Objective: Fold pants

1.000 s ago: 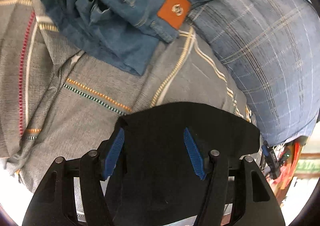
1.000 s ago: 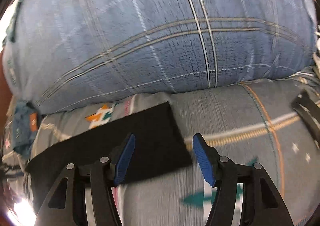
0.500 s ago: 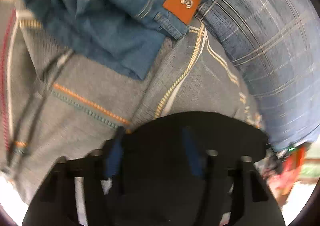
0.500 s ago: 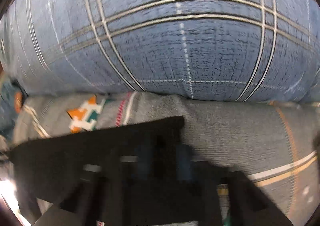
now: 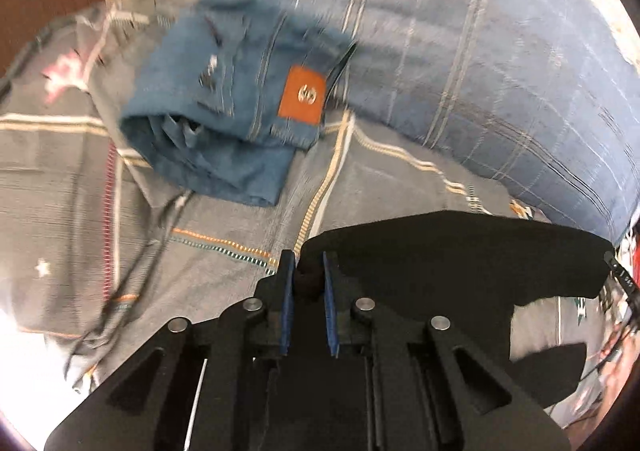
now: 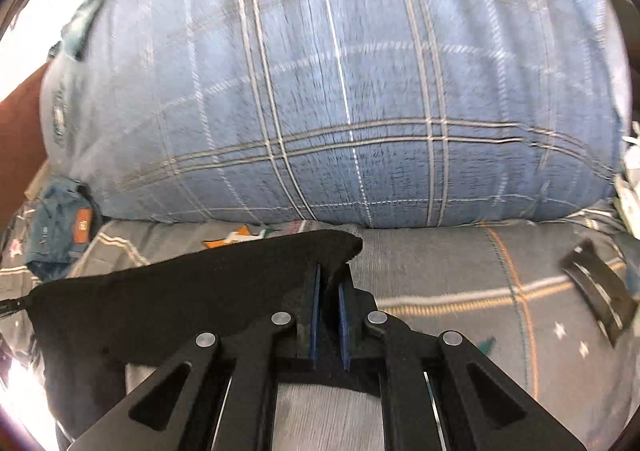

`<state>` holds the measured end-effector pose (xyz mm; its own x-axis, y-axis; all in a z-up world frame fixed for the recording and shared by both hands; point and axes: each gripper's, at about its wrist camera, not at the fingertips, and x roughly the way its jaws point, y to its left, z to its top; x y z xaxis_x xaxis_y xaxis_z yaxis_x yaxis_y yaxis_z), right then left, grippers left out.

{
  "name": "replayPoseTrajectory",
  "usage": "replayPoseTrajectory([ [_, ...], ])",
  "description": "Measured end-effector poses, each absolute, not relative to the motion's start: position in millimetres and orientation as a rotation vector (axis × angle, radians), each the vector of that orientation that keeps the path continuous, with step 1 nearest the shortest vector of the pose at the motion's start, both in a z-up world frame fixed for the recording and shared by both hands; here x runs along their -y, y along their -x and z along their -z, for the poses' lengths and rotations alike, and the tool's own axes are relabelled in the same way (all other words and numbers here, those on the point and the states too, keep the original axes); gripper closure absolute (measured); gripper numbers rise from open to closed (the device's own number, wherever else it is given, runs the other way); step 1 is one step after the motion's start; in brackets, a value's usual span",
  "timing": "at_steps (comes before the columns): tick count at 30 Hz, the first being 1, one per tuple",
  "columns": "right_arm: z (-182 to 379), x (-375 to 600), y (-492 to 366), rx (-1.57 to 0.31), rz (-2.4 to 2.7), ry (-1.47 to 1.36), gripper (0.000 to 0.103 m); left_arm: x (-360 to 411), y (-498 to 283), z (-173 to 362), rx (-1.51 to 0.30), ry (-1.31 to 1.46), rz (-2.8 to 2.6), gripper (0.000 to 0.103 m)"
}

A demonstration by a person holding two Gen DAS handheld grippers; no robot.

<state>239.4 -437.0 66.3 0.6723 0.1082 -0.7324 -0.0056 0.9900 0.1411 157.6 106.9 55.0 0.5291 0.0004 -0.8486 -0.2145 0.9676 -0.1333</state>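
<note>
A second ago both of your tools stood wide apart over the black pants; now each is clenched on the cloth. Your left tool (image 5: 307, 287) pinches a bunched corner of the black pants (image 5: 460, 255) between its blue pads, and the fabric spreads away to the right of it, its edge lifted off the bedspread (image 5: 60, 187) rather than lying flat. Your right tool (image 6: 327, 293) grips the opposite corner, with the pants (image 6: 192, 291) stretching off to the left in that view. The pants therefore hang between your two tools, near you, over the grey patterned bedspread and in front of the blue plaid pillow (image 6: 340, 91).

Both views have also pulled back: the pillow and the folded blue jeans (image 5: 224, 107) with their orange leather patch (image 5: 302, 97) sit further off than half a second ago, and both pictures are smeared, so you are moving as you lift. The jeans lie well apart from the black pants, at the far left, against the pillow.

For the task, this reads as the grasp completed and the fold just started. The likely next step is to carry the held edge over the rest of the garment and lay it down evenly. Keep both corners level, or the fold will probably land skewed. How much cloth lies below your tools cannot be seen.
</note>
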Motion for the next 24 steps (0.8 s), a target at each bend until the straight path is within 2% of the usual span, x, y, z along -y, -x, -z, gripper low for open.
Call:
replayPoseTrajectory([
  [9, -80.7, 449.2, -115.6, -0.743, -0.061, -0.172, 0.096, -95.8, -81.2, -53.9, -0.93, 0.251, -0.096, 0.092],
  [17, -22.0, 466.7, -29.3, -0.826, 0.021, -0.242, 0.096, -113.9, -42.9, -5.0, -1.091, 0.38, -0.049, 0.092],
  [24, -19.6, 497.8, 21.8, -0.798, 0.063, -0.443, 0.092, -131.4, -10.1, -17.1, -1.109, 0.47, -0.009, 0.091],
])
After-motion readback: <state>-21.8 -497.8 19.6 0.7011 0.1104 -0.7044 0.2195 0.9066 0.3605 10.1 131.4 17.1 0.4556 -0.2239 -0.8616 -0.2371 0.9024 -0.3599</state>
